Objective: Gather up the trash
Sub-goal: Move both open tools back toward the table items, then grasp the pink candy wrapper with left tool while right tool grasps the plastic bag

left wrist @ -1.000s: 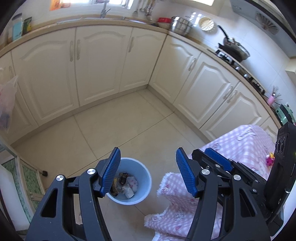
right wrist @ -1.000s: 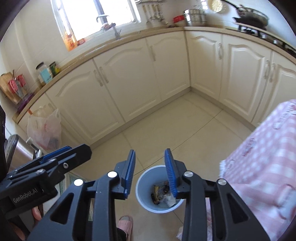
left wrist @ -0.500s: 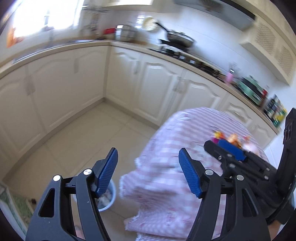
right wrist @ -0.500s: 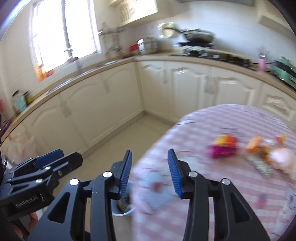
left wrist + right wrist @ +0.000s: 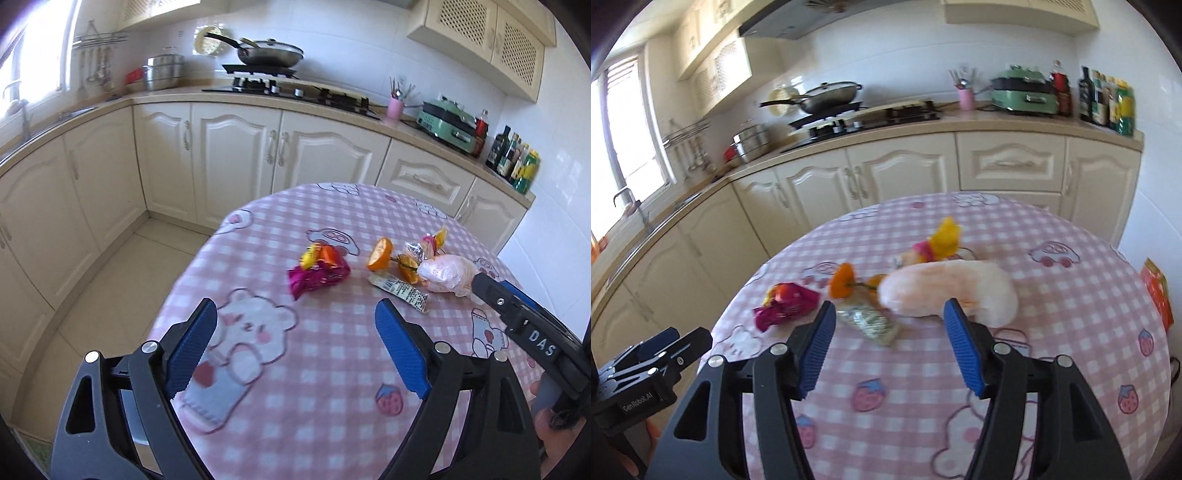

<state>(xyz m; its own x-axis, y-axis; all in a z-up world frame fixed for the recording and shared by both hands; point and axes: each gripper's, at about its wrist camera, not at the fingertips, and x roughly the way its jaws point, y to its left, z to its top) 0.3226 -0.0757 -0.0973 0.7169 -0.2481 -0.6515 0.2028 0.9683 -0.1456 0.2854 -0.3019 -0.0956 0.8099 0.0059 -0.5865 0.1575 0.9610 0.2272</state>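
Trash lies clustered mid-table on the pink checked tablecloth (image 5: 332,350): a magenta wrapper (image 5: 317,275), orange peel (image 5: 380,254), a silver packet (image 5: 870,319) and a pale pink bag (image 5: 945,291) hiding whatever sits behind it. Left gripper (image 5: 295,349) and right gripper (image 5: 890,345) both gape wide, holding nothing; motion blur smears the labels.

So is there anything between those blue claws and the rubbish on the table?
Nothing visible. Only bare pink checked tablecloth lies between the open left gripper and the magenta wrapper. The open right gripper already has the printed sachet and the pale pink bag just ahead of its fingertips.
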